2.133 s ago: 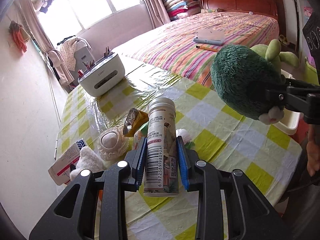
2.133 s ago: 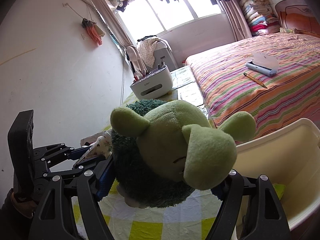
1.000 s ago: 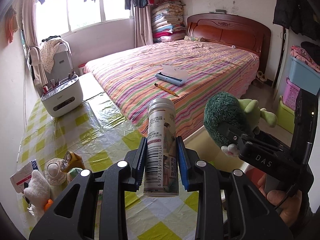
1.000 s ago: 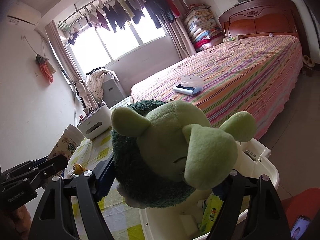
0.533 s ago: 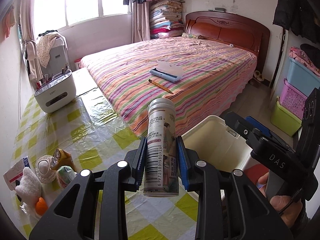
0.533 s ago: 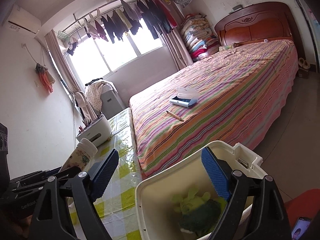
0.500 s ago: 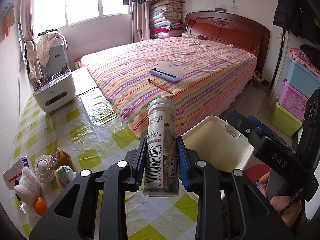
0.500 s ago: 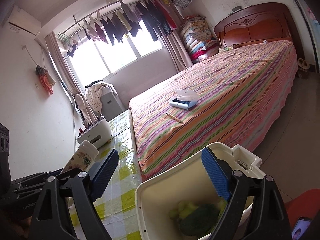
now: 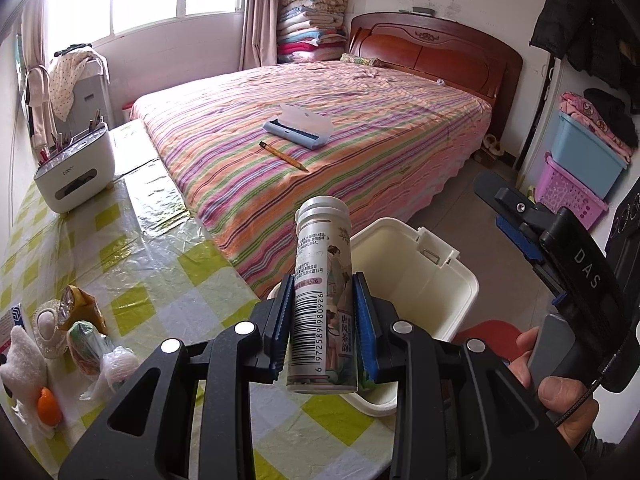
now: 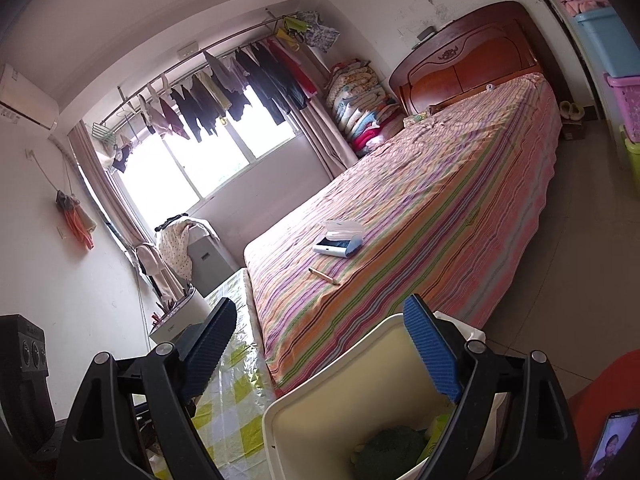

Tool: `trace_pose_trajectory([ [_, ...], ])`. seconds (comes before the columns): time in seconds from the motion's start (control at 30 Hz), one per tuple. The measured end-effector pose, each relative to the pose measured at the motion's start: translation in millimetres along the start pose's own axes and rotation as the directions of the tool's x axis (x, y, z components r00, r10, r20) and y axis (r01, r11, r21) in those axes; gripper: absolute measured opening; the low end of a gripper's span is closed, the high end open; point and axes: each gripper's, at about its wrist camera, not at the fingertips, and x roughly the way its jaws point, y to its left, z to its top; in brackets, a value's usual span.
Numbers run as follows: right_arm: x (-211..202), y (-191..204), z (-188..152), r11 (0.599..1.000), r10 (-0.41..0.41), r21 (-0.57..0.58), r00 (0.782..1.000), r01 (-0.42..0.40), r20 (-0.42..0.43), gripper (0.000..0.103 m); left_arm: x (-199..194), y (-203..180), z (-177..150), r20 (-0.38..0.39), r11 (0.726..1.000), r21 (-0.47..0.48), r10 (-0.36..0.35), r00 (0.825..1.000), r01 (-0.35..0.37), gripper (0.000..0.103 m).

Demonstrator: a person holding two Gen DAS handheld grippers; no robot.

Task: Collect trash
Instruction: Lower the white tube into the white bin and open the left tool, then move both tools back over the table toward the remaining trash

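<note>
My left gripper [image 9: 323, 320] is shut on a white printed bottle [image 9: 323, 280] with a barcode and holds it upright above the table edge, just before the white bin [image 9: 452, 292]. The bin stands on the floor beside the table. My right gripper [image 10: 320, 356] is open and empty, raised over the bin [image 10: 320, 420]; it also shows at the right of the left wrist view [image 9: 516, 220]. A green plush toy [image 10: 392, 446] lies at the bottom of the bin.
The table [image 9: 168, 280] has a yellow checked cloth. At its left lie a snack wrapper [image 9: 80, 304], a plastic bag [image 9: 108, 364], a white plush [image 9: 22, 360] and a white organiser box [image 9: 76, 168]. A striped bed [image 9: 320, 140] is behind, storage crates [image 9: 580, 172] at right.
My right gripper opened and the green plush toy dropped into the bin; the gripper then rose and tilted. My left gripper carried the bottle from over the table toward the bin.
</note>
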Motion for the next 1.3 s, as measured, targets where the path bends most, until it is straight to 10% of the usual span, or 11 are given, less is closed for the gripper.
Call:
trace_pose_trajectory([
  [0.37, -9, -4, 5, 1.000, -0.002, 0.015, 0.998, 0.001, 0.058, 0.083, 16, -24, -3, -0.011, 0.998, 0.034, -0.042, 0.999, 0.043, 0.032],
  [0.43, -9, -4, 5, 1.000, -0.002, 0.019, 0.998, 0.001, 0.061, 0.083, 16, -25, -3, -0.009, 0.999, 0.034, -0.033, 0.999, 0.034, 0.066],
  [0.5, -9, -6, 6, 1.000, 0.000, 0.025, 0.998, -0.001, 0.059, 0.083, 11, -24, -3, 0.024, 0.999, 0.038, -0.007, 1.000, 0.006, 0.074],
  [1.3, 17, 32, -7, 0.996, 0.082, -0.015, 0.996, -0.082, -0.043, 0.083, -32, 31, 3, 0.087, 0.988, -0.128, 0.104, 0.991, -0.092, 0.078],
])
